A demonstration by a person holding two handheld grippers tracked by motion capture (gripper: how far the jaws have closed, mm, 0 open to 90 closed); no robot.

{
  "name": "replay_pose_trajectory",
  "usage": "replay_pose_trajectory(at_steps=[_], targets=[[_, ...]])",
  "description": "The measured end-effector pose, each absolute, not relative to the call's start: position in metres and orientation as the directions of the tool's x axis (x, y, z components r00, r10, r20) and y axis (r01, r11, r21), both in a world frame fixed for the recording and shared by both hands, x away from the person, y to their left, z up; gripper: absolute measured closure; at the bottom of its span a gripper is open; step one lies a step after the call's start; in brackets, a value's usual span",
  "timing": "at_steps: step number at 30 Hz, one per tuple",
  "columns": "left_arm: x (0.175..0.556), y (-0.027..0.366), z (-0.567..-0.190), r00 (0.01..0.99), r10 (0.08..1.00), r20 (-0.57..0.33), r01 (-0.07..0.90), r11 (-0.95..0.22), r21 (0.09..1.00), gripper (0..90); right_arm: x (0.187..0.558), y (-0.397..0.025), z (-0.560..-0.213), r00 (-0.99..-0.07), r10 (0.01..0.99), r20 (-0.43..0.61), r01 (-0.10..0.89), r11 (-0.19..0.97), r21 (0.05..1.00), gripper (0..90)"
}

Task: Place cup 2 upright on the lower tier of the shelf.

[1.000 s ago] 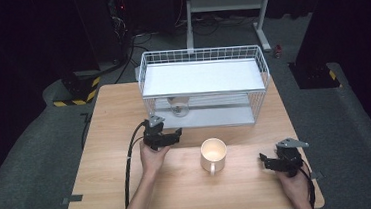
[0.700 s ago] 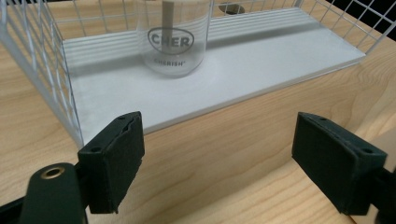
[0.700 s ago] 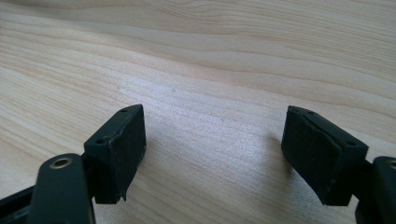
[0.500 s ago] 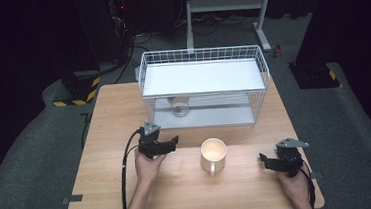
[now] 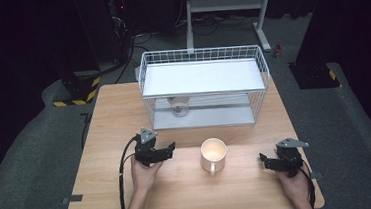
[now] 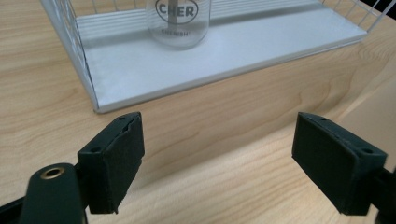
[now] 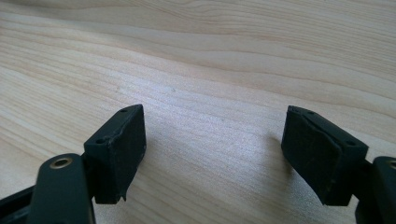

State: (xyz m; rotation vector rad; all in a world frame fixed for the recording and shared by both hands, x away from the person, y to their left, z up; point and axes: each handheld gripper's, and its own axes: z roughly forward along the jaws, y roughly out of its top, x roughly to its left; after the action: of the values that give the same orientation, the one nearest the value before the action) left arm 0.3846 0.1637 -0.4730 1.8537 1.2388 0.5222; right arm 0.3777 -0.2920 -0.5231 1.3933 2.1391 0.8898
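Cream ceramic mug [image 5: 213, 154] stands free on the light wooden table [image 5: 115, 125] in front of the white wire rack [image 5: 203, 85], between left gripper [image 5: 169, 149] and right gripper [image 5: 263, 159], both spread empty; grasp not yet begun.

cream mug [image 5: 213, 152], wire basket [image 5: 202, 63], table [image 5: 109, 120]

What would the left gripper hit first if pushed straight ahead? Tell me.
Judging by the left gripper view, the left gripper, fingers wide open, points across bare table at the wire rack's lower shelf. It would probably meet the shelf's front edge first, with the glass standing farther back.
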Motion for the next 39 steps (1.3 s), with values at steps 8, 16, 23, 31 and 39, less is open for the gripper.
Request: replay_pose_trajectory(at_steps=[8, 16, 23, 31, 39], targets=[[0.370, 0.171, -0.484, 0.414, 0.903, -0.113, 0.577, -0.164, 0.800, 17.1, 0.378, -0.292, -0.523, -0.399, 0.917, -0.012, 0.638, 0.287, 0.715, 22.2], [0.360, 0.176, -0.495, 0.398, 0.913, -0.090, 0.590, -0.179, 0.787, 16.8, 0.378, -0.292, -0.523, -0.403, 0.915, -0.015, 0.634, 0.291, 0.716, 22.2], [0.353, 0.179, -0.511, 0.373, 0.927, -0.050, 0.619, -0.208, 0.757, 16.9, 0.378, -0.292, -0.523, -0.398, 0.917, -0.013, 0.638, 0.287, 0.714, 21.7], [0.351, 0.180, -0.522, 0.353, 0.935, -0.040, 0.639, -0.210, 0.740, 16.6, 0.377, -0.291, -0.523, -0.393, 0.919, -0.015, 0.645, 0.287, 0.708, 15.7], [0.350, 0.180, -0.528, 0.338, 0.941, -0.017, 0.636, -0.215, 0.741, 16.6, 0.376, -0.290, -0.524, -0.395, 0.919, -0.012, 0.647, 0.288, 0.706, 13.6]])
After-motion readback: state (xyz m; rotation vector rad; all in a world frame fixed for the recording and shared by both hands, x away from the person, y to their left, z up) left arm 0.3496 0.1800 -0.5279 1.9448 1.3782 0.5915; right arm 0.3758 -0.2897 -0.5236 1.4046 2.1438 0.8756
